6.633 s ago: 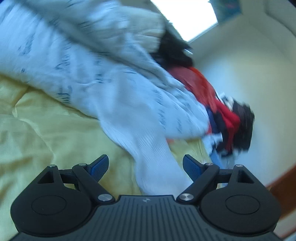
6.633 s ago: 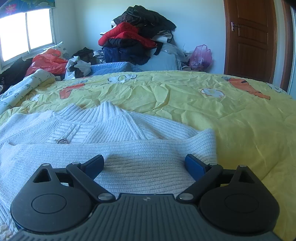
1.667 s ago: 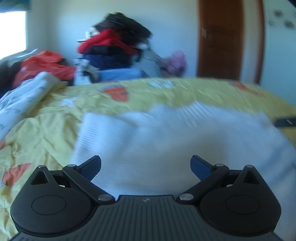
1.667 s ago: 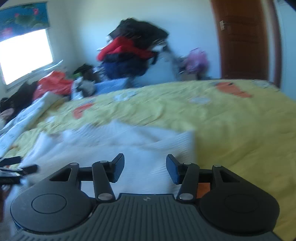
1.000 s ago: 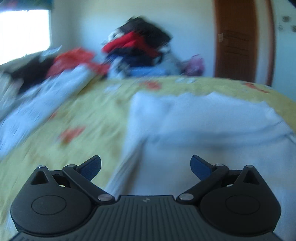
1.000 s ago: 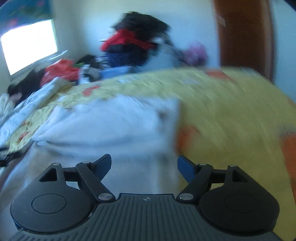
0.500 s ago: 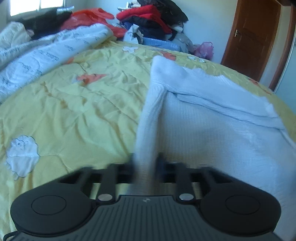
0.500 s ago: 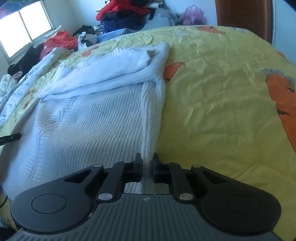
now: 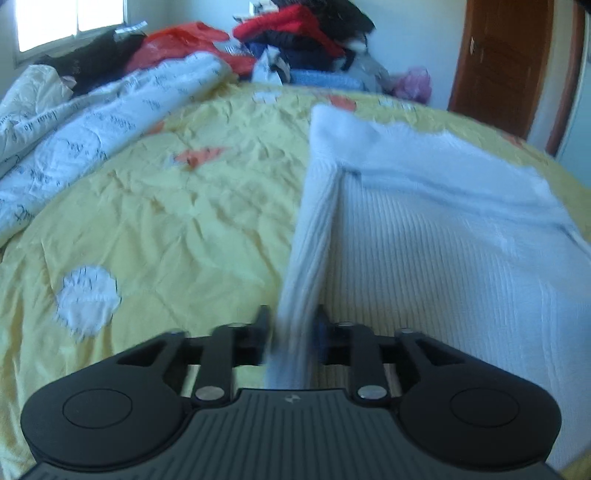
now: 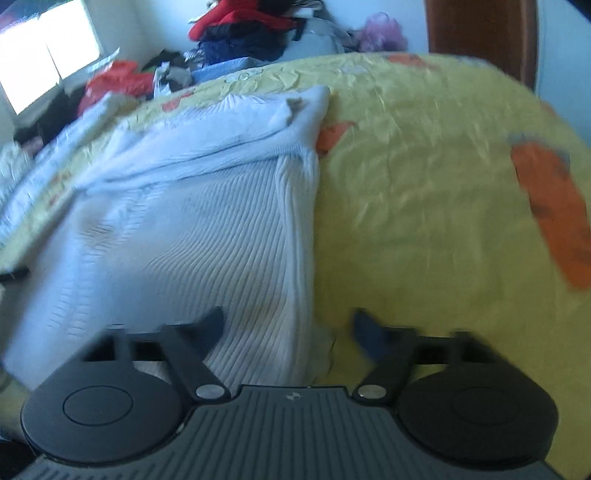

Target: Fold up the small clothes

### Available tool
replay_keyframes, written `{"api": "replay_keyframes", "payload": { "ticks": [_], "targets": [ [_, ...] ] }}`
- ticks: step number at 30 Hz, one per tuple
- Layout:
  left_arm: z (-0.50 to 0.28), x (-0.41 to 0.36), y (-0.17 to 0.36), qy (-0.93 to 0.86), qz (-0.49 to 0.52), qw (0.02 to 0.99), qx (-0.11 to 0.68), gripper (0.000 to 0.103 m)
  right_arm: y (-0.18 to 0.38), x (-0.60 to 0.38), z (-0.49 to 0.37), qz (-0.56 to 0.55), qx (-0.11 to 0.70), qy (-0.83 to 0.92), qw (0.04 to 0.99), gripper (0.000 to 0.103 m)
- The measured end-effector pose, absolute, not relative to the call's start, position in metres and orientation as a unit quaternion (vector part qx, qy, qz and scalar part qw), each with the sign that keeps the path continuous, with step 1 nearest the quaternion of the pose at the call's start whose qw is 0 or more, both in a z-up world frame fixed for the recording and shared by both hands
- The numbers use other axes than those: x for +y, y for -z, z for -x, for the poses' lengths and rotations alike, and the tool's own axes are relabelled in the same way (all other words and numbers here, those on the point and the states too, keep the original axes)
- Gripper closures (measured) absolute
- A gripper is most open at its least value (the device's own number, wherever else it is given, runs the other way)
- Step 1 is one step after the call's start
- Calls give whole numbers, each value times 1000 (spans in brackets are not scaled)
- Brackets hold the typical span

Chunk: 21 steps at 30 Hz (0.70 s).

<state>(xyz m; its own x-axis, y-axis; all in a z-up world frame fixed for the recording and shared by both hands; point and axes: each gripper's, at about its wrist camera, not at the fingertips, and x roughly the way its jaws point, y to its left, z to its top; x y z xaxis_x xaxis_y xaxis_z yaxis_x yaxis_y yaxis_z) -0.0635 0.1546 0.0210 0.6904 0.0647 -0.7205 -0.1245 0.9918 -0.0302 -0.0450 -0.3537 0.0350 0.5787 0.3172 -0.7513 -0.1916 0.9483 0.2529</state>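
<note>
Yellow bedspread (image 9: 184,229) (wrinkled) carries white sweater (image 9: 443,258), printed quilt (image 9: 92,125).

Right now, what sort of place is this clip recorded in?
Most likely a home bedroom: a white ribbed knit sweater lies on a yellow cartoon-print quilt spread over what looks like a bed, a heap of red and dark clothes is piled by the far wall, and a brown wooden door stands nearby.

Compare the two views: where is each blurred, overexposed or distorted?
Left wrist: sweater edge smeared between the tongs, window blown out, bed bulging with fisheye. Right wrist: blurred throughout, tongs smeared, window washed white.
</note>
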Motion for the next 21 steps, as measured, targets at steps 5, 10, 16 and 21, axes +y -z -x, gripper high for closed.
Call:
{"api": "replay_keyframes", "payload": {
  "ticks": [5,10,16,21],
  "targets": [
    [97,164,-14,-46,75,909,408,26,-35,-361,83,-131,462,-181,858,39],
    [121,154,-12,-17,72,913,401,26,-32,-359,107,-183,484,-207,830,73],
    [116,151,-27,-6,74,911,405,92,-36,-358,105,-164,496,-222,823,92],
    [134,167,-64,39,125,919,372,95,-83,-382,115,-99,478,-235,841,93]
  ]
}}
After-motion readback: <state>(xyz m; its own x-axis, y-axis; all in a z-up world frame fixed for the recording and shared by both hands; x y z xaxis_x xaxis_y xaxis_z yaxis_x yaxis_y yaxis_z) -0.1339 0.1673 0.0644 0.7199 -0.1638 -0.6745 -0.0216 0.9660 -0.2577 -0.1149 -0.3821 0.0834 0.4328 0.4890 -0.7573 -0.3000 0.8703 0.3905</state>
